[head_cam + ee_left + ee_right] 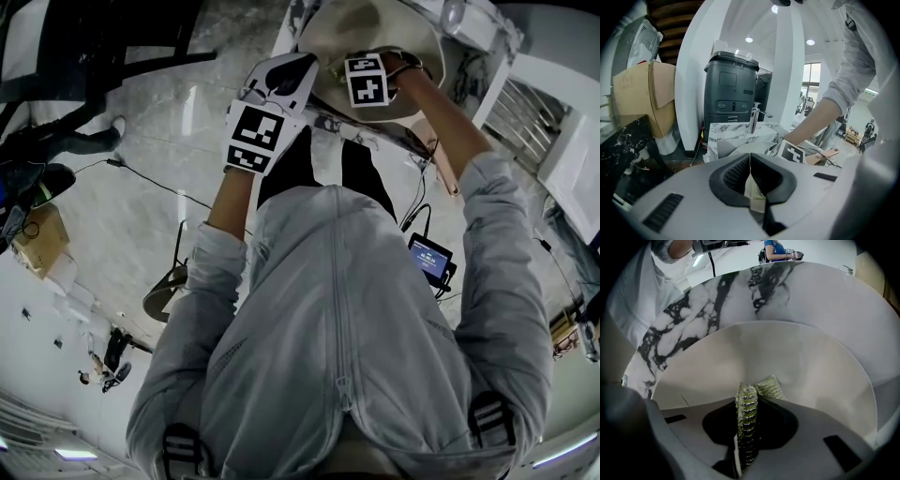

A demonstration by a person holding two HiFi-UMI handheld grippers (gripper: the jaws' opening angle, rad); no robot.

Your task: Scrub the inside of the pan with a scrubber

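A cream pan (pixel 375 28) rests on the marble sink top at the top of the head view. My left gripper (pixel 751 176) is shut on a thin cream edge, the pan's left rim (pixel 755 190); its marker cube (pixel 255 136) shows near that rim. My right gripper (pixel 747 394) is inside the pan, shut on a green-yellow scrubber (pixel 769 387). The scrubber's tip lies against the pan's pale inner wall (pixel 787 357). The right gripper's cube (pixel 366 80) sits over the pan's bowl.
The marble counter (pixel 693 319) curves round behind the pan. A chrome tap (pixel 754 119) stands past it, with a dark bin (pixel 731 93) and a cardboard box (pixel 642 93) further back. A small lit screen (pixel 429 258) hangs by the person's right side.
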